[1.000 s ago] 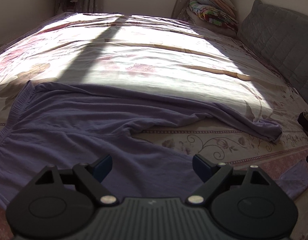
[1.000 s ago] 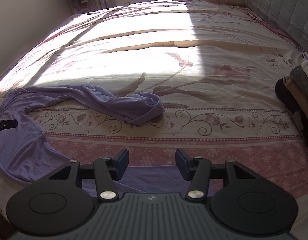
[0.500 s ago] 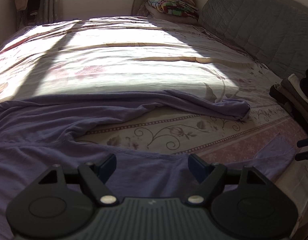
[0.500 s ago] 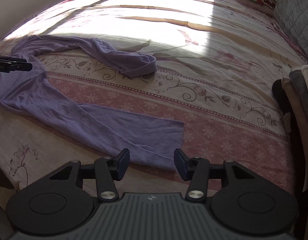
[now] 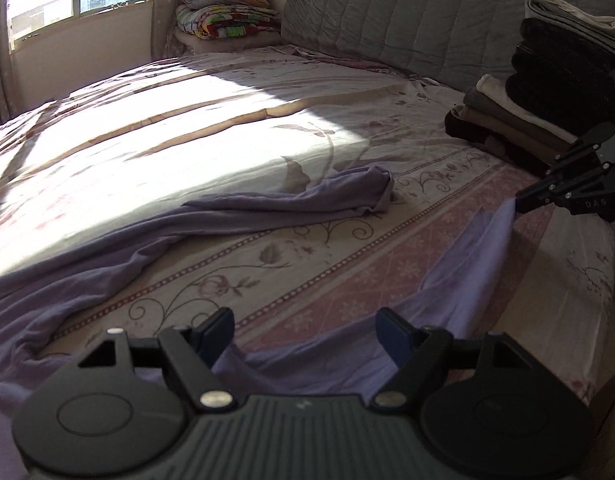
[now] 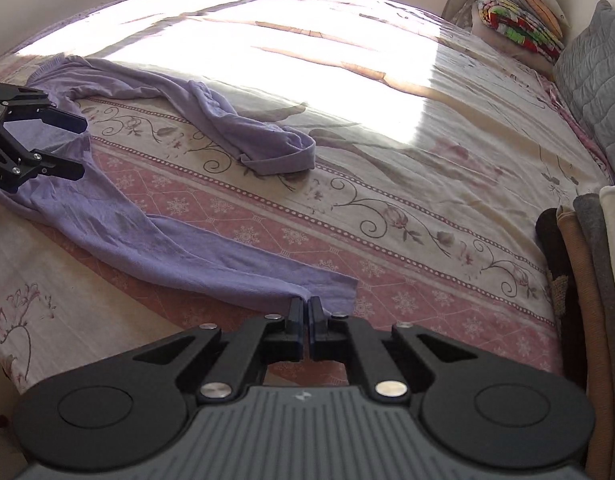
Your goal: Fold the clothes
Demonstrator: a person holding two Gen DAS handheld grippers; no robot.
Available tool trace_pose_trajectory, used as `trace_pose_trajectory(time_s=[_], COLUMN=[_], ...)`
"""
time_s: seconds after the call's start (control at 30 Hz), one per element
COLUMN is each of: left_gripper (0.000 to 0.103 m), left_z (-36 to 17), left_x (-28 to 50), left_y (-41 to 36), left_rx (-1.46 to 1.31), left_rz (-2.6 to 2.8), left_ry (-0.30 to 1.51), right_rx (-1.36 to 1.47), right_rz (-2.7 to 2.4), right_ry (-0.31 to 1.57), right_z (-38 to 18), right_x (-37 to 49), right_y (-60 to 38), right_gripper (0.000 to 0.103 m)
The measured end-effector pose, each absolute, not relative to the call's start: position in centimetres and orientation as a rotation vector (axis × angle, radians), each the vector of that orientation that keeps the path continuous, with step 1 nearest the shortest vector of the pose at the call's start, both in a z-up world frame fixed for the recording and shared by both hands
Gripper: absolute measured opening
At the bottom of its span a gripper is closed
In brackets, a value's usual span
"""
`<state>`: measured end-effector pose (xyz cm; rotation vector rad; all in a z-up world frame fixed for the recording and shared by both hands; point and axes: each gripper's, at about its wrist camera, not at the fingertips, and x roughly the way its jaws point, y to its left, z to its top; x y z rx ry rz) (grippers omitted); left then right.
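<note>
- Purple garment (image 6: 119, 224) lies spread along the near edge of the bed (image 6: 387, 128); thin, soft and light, likely to sag and slide.
- Right gripper (image 6: 306, 322) is clamped on one leg's hem.
- Left gripper (image 5: 305, 330) stands apart over the fabric, holding nothing; the waistband looks the sensible hold.

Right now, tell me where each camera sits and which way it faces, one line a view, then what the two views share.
Left wrist: sits on the left hand-held gripper, open, looking down across the bed toward the headboard; the right hand-held gripper shows at right, pinching the purple garment.
Right wrist: sits on the right hand-held gripper, shut on the garment's end, facing across the bed; the left hand-held gripper shows at left.
Shared: the purple garment, the folded stack, the colourful blankets.
</note>
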<state>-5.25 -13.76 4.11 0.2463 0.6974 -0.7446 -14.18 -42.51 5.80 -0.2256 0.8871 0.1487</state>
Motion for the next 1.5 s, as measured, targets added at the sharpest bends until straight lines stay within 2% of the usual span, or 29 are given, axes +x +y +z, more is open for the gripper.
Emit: trace_pose_trajectory(time_s=[0.27, 0.47, 0.5, 0.57, 0.63, 0.7, 0.9, 1.0, 1.07, 1.1, 1.13, 1.17, 1.5], left_gripper=[0.079, 0.074, 0.071, 0.068, 0.067, 0.066, 0.049, 0.028, 0.004, 0.003, 0.003, 0.002, 0.002], left_z=[3.8, 3.8, 3.8, 3.7, 3.6, 3.3, 2.4, 2.6, 2.6, 2.6, 2.7, 2.7, 4.5], left_x=[-4.0, -3.5, -3.5, -3.5, -3.6, -3.6, -4.0, -4.1, -4.2, -4.3, -4.4, -4.5, -3.6], left_y=[-15.1, -14.6, -14.6, -14.7, -14.8, -15.1, -15.5, -15.4, -15.3, -15.4, -15.5, -15.4, -13.9], left_rx=[0.249, 0.232, 0.233, 0.234, 0.243, 0.260, 0.349, 0.351, 0.350, 0.352, 0.357, 0.353, 0.270], left_rz=[-0.726, -0.773, -0.800, -0.853, -0.897, -0.915, -0.927, -0.941, -0.959, -0.966, -0.961, -0.955, -0.880], left_ry=[0.707, 0.722, 0.725, 0.730, 0.738, 0.750, 0.755, 0.756, 0.761, 0.762, 0.758, 0.756, 0.705], right_rx=[-0.141, -0.107, -0.093, -0.082, -0.079, -0.073, 0.008, 0.040, 0.027, 0.022, 0.020, 0.015, -0.011], right_rz=[-0.021, 0.011, 0.017, 0.017, 0.004, -0.002, 0.003, 0.013, 0.030, 0.046, 0.064, 0.072, 0.005], right_ry=[0.758, 0.830, 0.844, 0.873, 0.906, 0.933, 0.948, 0.930, 0.922, 0.921, 0.921, 0.923, 0.831], right_z=[6.8, 6.2, 6.0, 5.3, 4.4, 3.6, 2.3, 2.1, 2.1, 2.1, 2.1, 2.2, 4.8], right_x=[-10.3, -8.2, -8.1, -8.3, -8.3, -8.2, -8.1, -8.2, -8.3, -8.4, -8.4, -8.4, -9.1], right_y=[-42.5, -42.1, -42.2, -42.4, -42.6, -42.9, -44.2, -44.7, -44.5, -44.4, -44.3, -44.1, -44.1], right_gripper=[0.002, 0.004, 0.004, 0.020, 0.030, 0.031, 0.031, 0.031, 0.028, 0.024, 0.009, 0.006, 0.005])
